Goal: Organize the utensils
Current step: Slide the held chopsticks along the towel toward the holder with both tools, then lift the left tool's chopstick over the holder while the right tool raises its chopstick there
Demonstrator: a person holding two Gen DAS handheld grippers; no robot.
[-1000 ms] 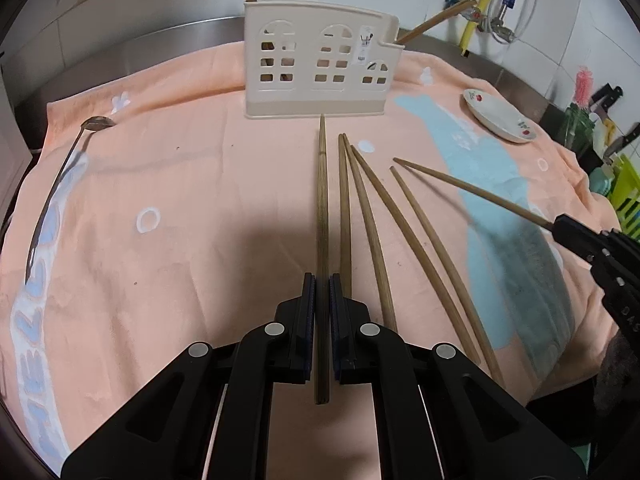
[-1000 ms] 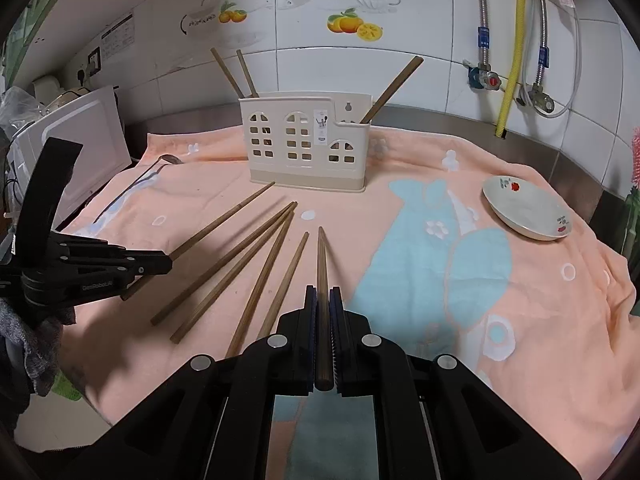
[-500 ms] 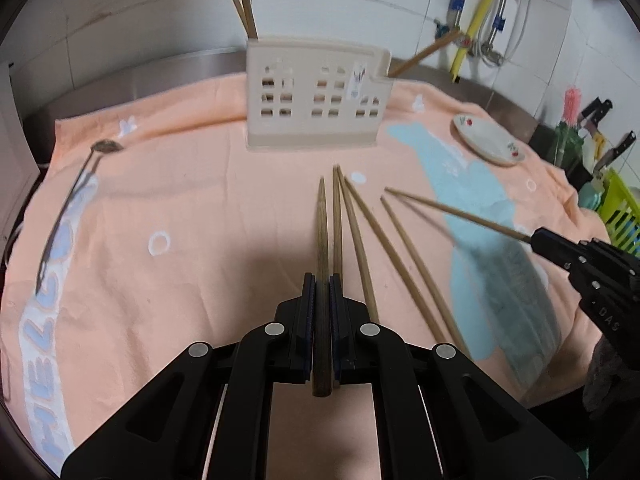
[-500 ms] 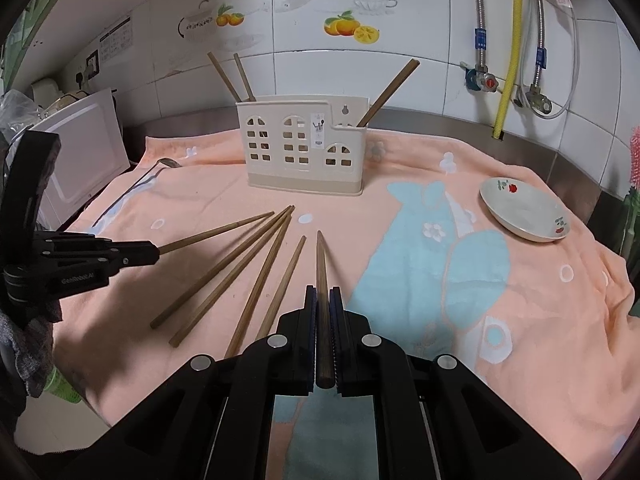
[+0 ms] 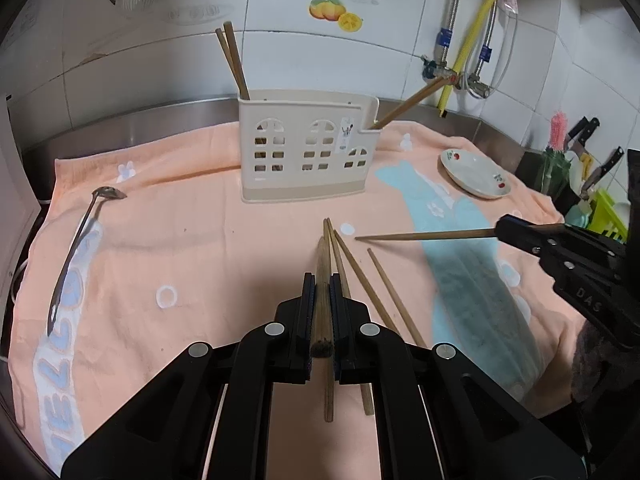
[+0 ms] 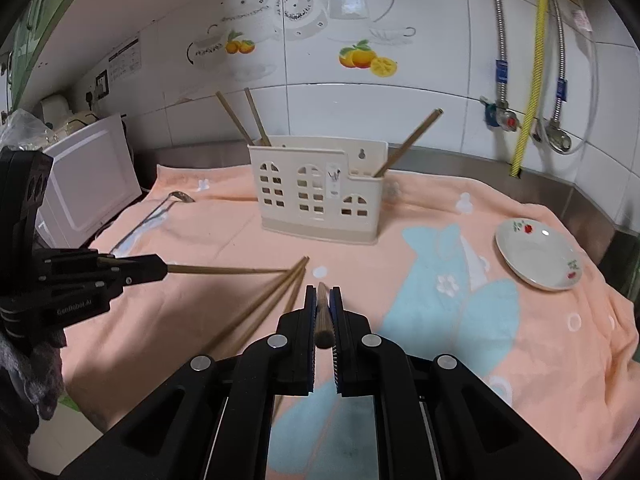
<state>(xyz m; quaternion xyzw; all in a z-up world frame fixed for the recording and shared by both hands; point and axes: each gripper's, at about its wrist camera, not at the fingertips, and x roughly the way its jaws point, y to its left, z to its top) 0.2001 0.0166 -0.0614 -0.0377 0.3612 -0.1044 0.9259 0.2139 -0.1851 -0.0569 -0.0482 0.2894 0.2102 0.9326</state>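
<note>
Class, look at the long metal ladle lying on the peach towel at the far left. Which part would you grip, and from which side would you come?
Grip the ladle at mid-handle, coming from above with the gripper's fingers straddling the handle crosswise. The handle is thin, straight and lies flat on the towel, with bare cloth either side. The bowl end near the utensil holder is wider and curved, probably a poorer hold.
</note>
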